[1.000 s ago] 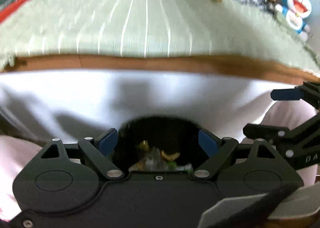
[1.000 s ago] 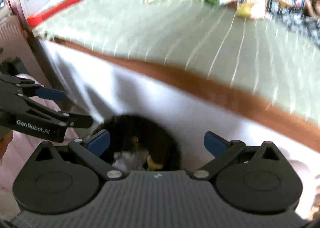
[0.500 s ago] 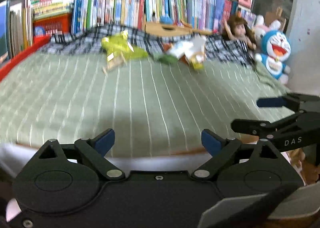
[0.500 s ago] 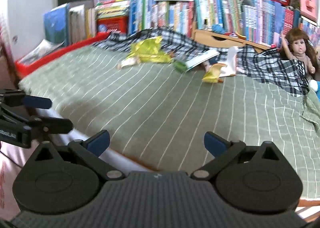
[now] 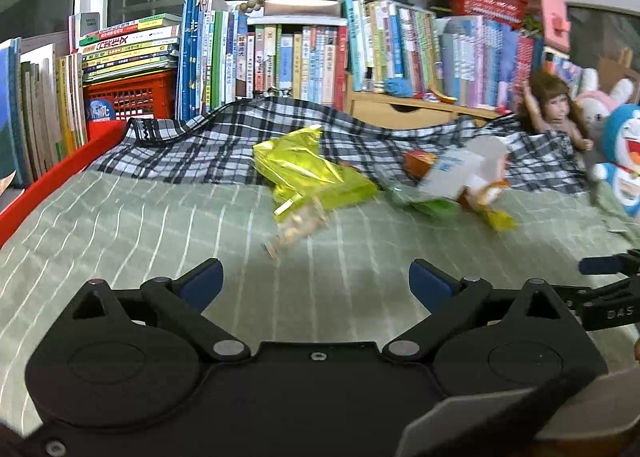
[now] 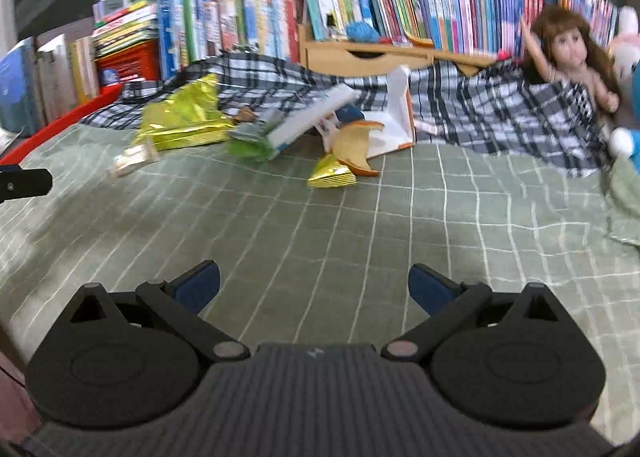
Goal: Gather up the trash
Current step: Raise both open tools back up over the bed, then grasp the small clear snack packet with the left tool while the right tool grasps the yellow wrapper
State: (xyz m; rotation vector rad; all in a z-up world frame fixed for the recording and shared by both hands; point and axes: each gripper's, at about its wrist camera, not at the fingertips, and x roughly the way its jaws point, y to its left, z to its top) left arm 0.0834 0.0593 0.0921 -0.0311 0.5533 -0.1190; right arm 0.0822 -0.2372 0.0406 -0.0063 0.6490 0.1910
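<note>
Trash lies across the far part of a green striped bed sheet (image 5: 200, 229): a crumpled yellow-green foil bag (image 5: 308, 173) (image 6: 188, 121), a small clear snack packet (image 5: 298, 229) (image 6: 134, 159), a green wrapper (image 6: 252, 145), a white carton (image 5: 468, 169) (image 6: 312, 119), an orange peel (image 6: 356, 149) and a small gold wrapper (image 6: 332, 177). My left gripper (image 5: 316, 285) hangs over the near sheet, its jaws still opening, nothing between them. My right gripper (image 6: 314, 283) stands open and empty, well short of the gold wrapper. Its fingers (image 5: 600, 265) show at the right edge of the left wrist view.
A plaid blanket (image 5: 200, 145) is bunched behind the trash. Rows of books (image 5: 280, 57), a red crate (image 5: 132, 97) and a wooden drawer box (image 6: 360, 53) line the back. A doll (image 6: 568, 53) and plush toys (image 5: 620, 153) sit at the right. A red bed rail (image 5: 56, 181) runs along the left.
Both grippers rose from a dark trash bin below the bed's edge and swung forward over the sheet toward the trash. Both stay open and empty.
</note>
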